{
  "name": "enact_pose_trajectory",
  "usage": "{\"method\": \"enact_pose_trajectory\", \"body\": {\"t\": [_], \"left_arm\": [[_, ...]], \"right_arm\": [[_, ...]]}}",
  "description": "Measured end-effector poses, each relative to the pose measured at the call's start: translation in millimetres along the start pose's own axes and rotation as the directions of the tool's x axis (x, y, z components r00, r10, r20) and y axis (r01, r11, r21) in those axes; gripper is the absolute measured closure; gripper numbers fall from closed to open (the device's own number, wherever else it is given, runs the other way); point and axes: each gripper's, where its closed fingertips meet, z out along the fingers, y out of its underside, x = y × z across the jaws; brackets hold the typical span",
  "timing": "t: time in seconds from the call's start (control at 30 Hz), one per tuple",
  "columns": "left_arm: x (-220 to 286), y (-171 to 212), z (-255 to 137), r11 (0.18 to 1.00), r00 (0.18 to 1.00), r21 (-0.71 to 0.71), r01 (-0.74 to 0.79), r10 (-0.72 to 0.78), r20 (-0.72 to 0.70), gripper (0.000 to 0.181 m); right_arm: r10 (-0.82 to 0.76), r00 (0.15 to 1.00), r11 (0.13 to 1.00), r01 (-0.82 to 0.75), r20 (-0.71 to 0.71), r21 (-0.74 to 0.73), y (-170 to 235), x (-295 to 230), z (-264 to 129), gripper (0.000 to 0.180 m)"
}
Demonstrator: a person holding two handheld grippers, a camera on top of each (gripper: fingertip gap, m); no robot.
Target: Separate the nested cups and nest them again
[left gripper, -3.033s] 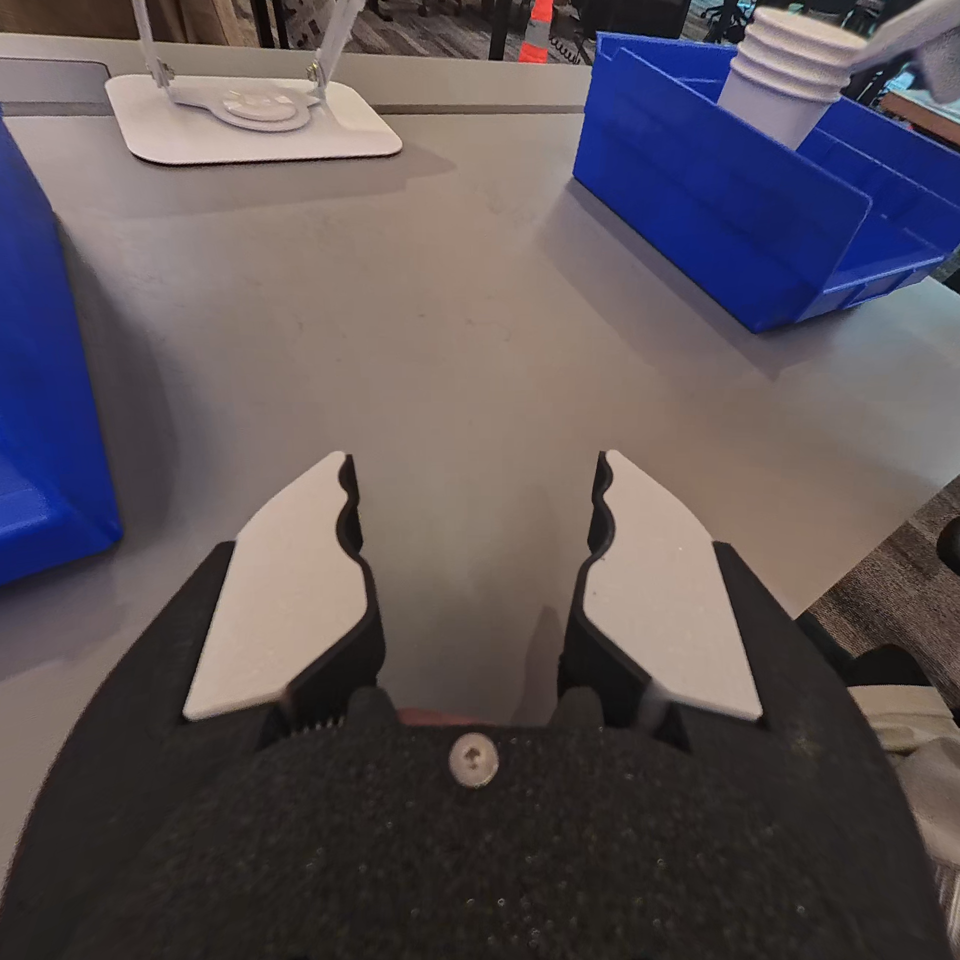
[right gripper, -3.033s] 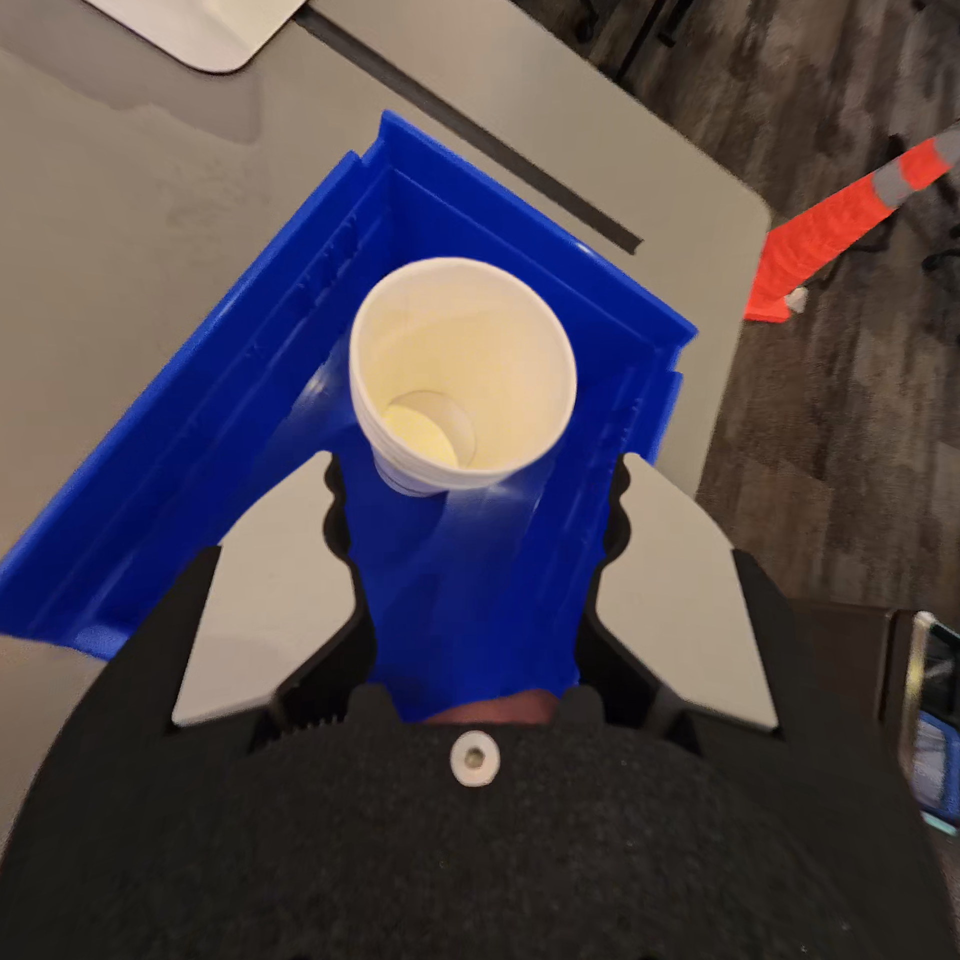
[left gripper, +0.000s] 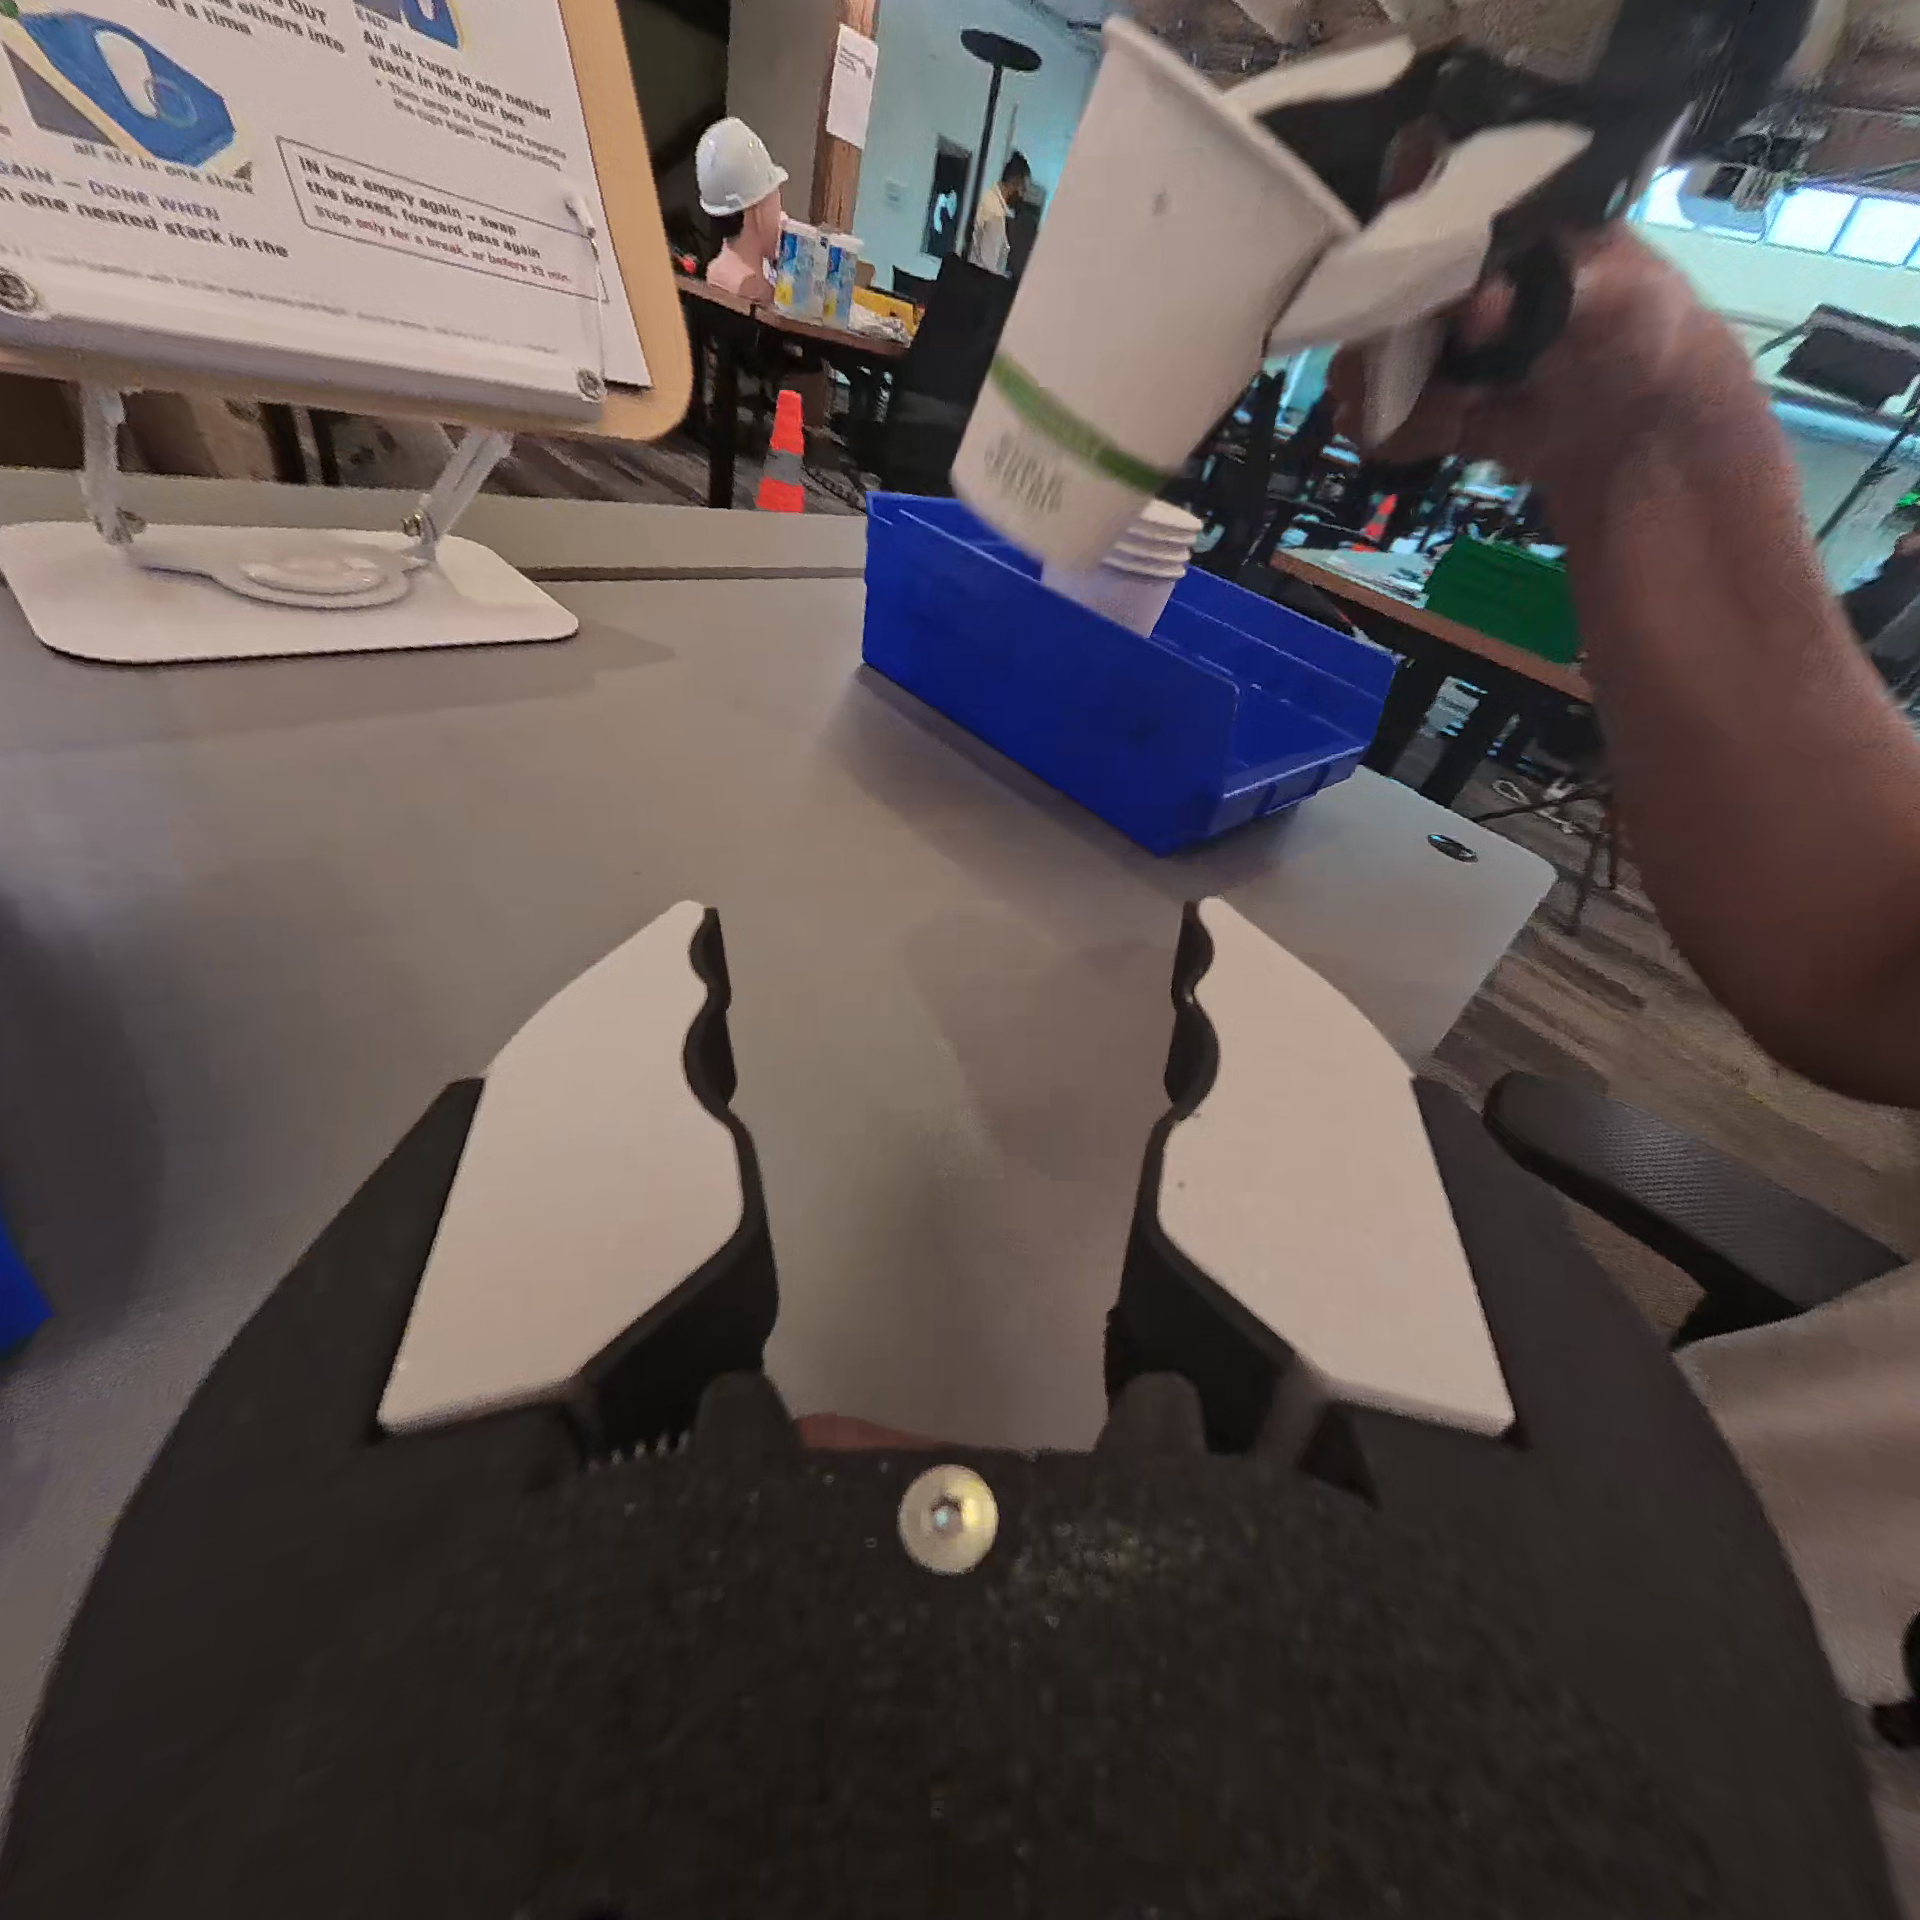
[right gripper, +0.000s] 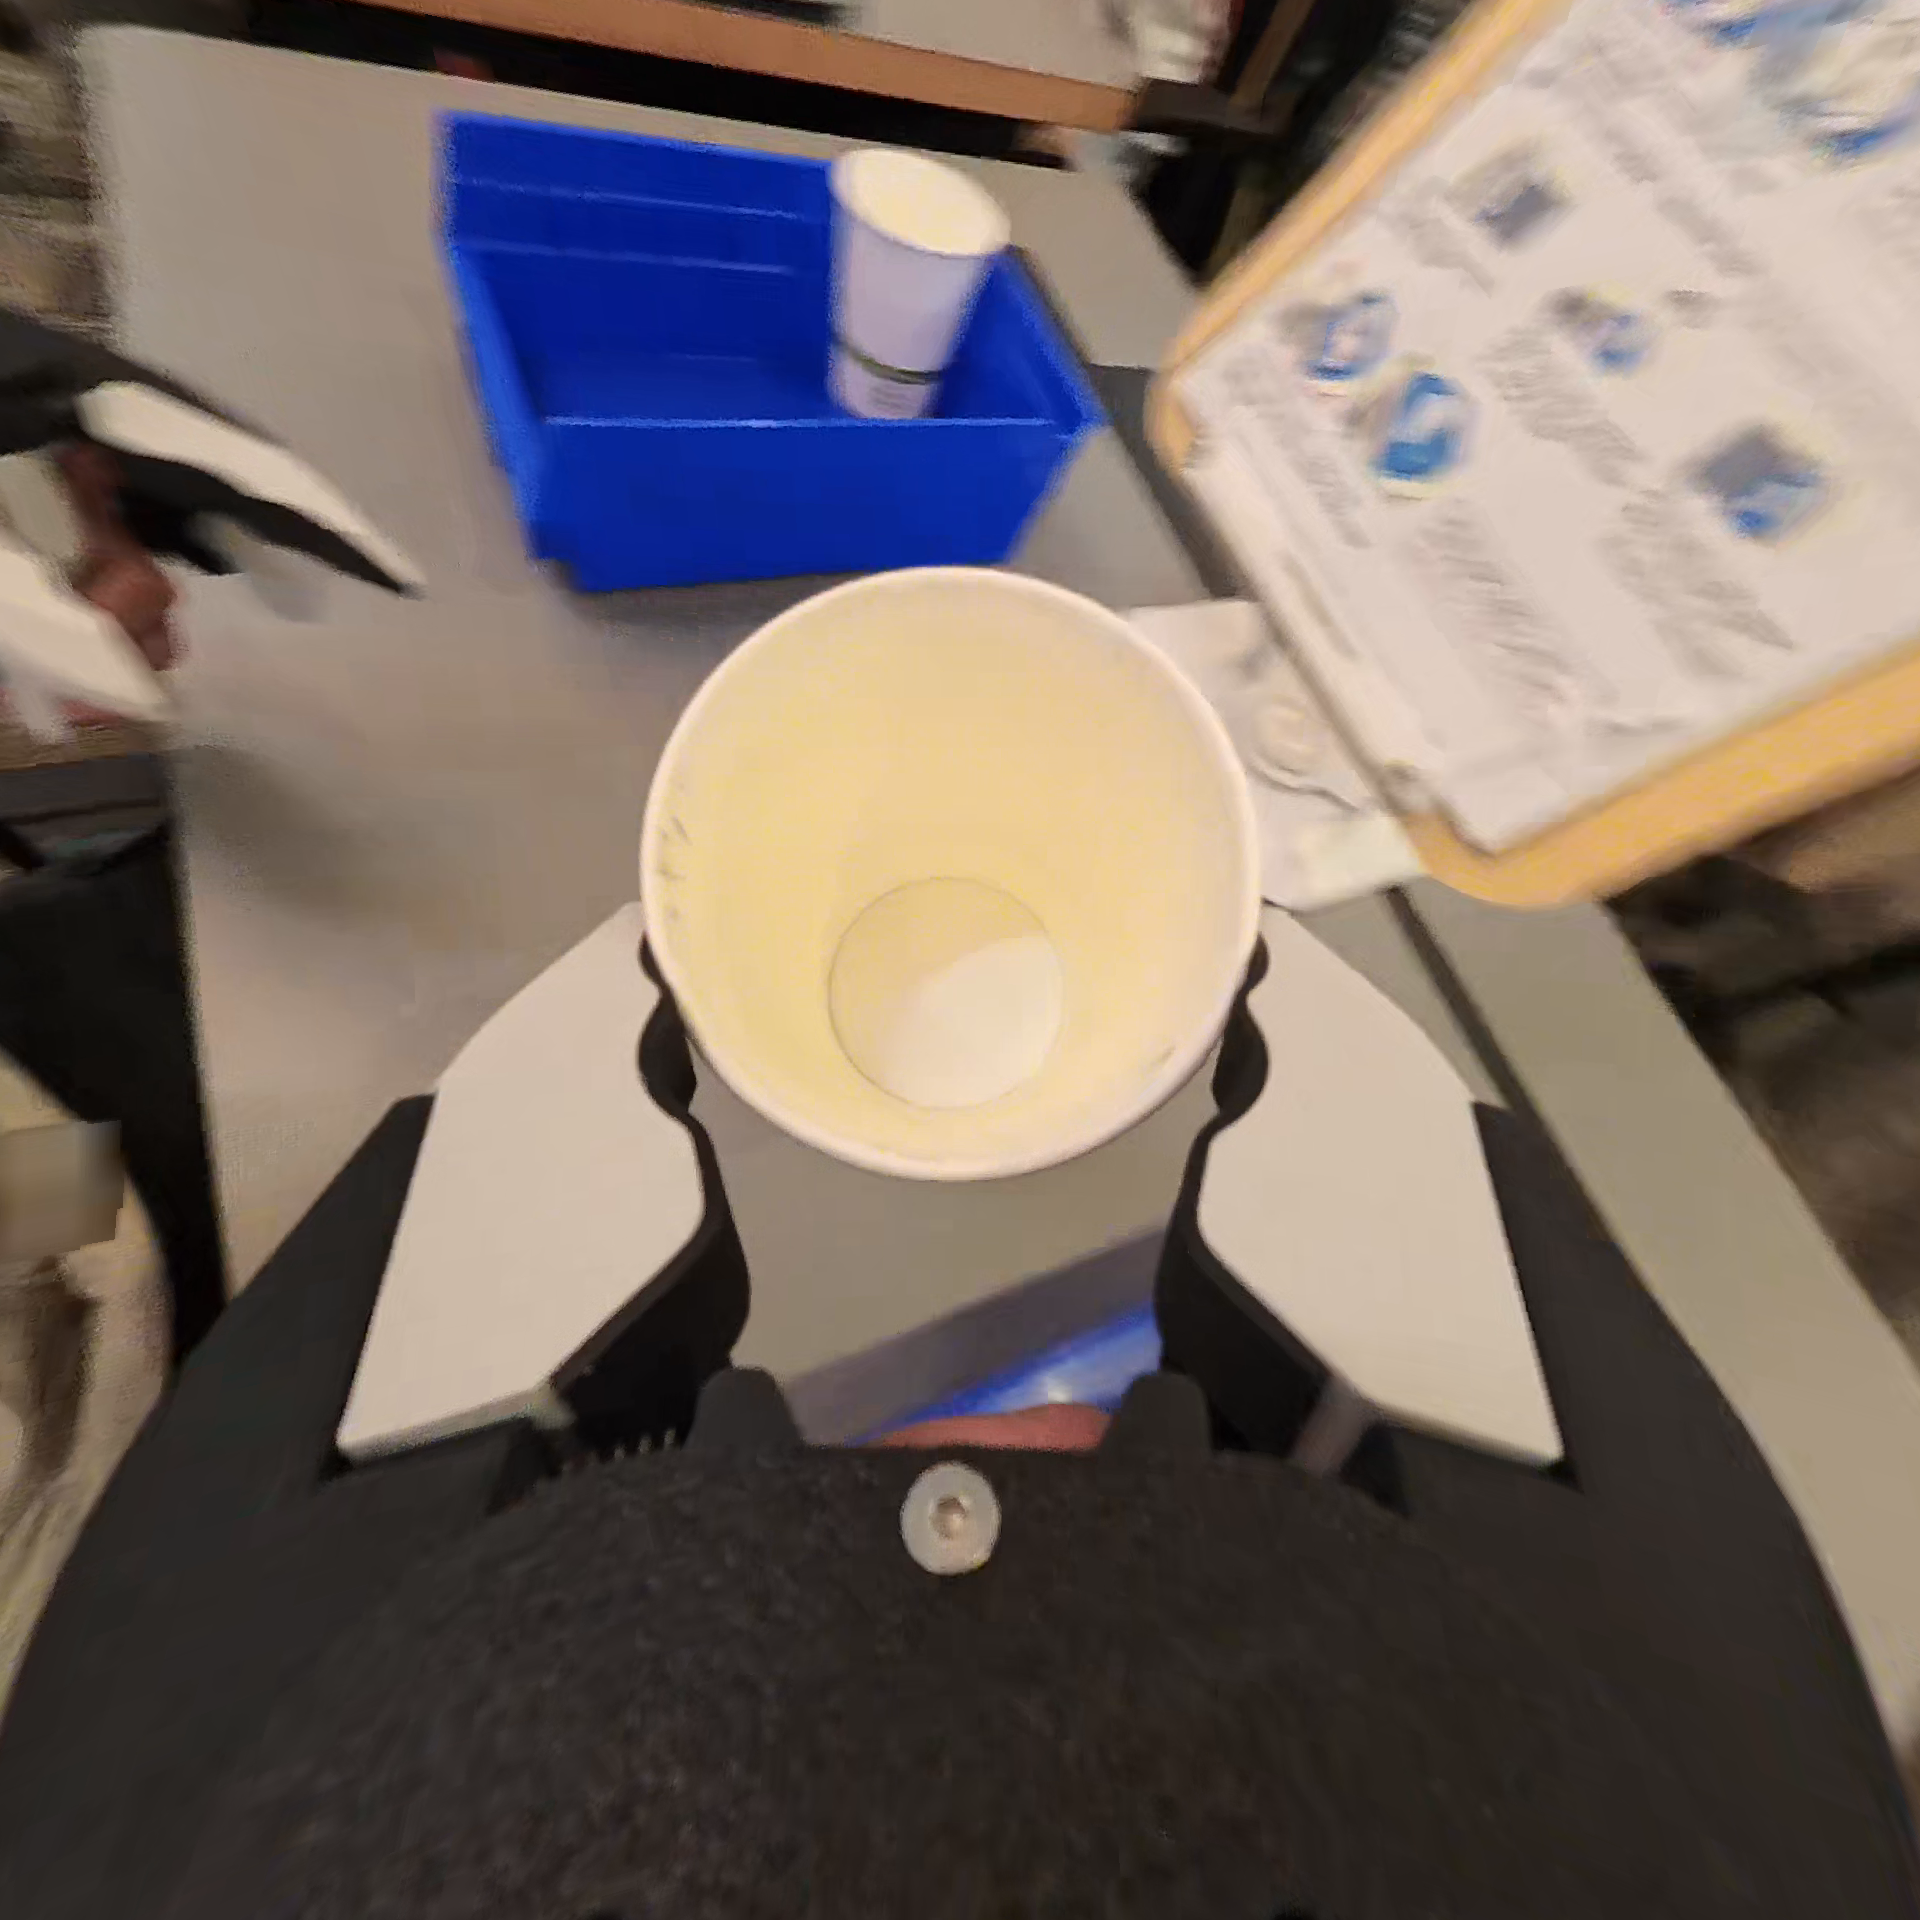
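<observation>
Right tongs (right gripper: 951,961) grip cup (right gripper: 951,873) | left tongs (left gripper: 951,997) released | left view only: cup's green band

Right gripper (left gripper: 1340,223) grips paper cup (left gripper: 1122,312) above blue bin (left gripper: 1049,686).

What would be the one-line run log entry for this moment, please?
right gripper: shut on paper cup, lifted | left gripper: open, empty | cup stack: in blue bin

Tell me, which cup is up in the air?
The single white cup pinched in the right gripper is in the air. The other cups are stacked in the blue bin on the table.
</observation>
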Motion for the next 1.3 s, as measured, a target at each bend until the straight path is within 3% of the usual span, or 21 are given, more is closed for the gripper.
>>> {"method": "enact_pose_trajectory", "body": {"t": [0.1, 0.2, 0.3, 0.43, 0.67, 0.83, 1.07, 1.3], "left_arm": [[2.4, 1.1, 0.9, 0.999, 0.999, -0.005, -0.04, 0.04, 0.002, 0.101], [4.3, 0.6, 3.1, 0.999, 0.999, 0.0, -0.044, 0.044, -0.007, 0.099], [9.6, 3.1, 3.9, 1.0, 0.999, -0.003, -0.011, 0.011, -0.041, 0.1], [9.0, 6.9, 2.4, 1.0, 0.999, -0.02, -0.017, 0.016, -0.042, 0.099], [5.0, 9.9, 1.9, 0.999, 0.999, -0.033, -0.013, 0.012, -0.034, 0.099], [11.4, 17.2, 6.4, 0.997, 0.999, -0.069, -0.03, 0.027, -0.047, 0.099], [24.2, 27.3, 12.2, 0.985, 0.991, -0.113, -0.126, 0.121, -0.054, 0.098], [25.4, 26.4, 12.5, 0.992, 0.995, -0.103, -0.067, 0.059, -0.076, 0.098]], "right_arm": [[0.115, 0.961, 0.992, -0.125, -0.252, -0.022, 8.9, 70.1, -54.3, 0.08], [0.22, 0.886, 0.965, -0.258, -0.409, -0.039, 34.8, 118.6, -92.5, 0.079], [0.334, 0.802, 0.915, -0.402, -0.495, -0.034, 69.4, 148.3, -101.1, 0.079], [0.355, 0.757, 0.871, -0.48, -0.549, -0.099, 119.1, 164.3, -91.4, 0.079], [0.457, 0.739, 0.799, -0.586, -0.495, -0.137, 169.5, 159.3, -66.0, 0.078], [0.416, 0.793, 0.797, -0.554, -0.445, -0.241, 191.6, 144.1, -53.7, 0.076], [0.42, 0.799, 0.767, -0.566, -0.43, -0.302, 211.9, 140.6, -43.0, 0.076], [0.406, 0.801, 0.773, -0.557, -0.44, -0.303, 218.4, 142.3, -43.7, 0.074]]}}
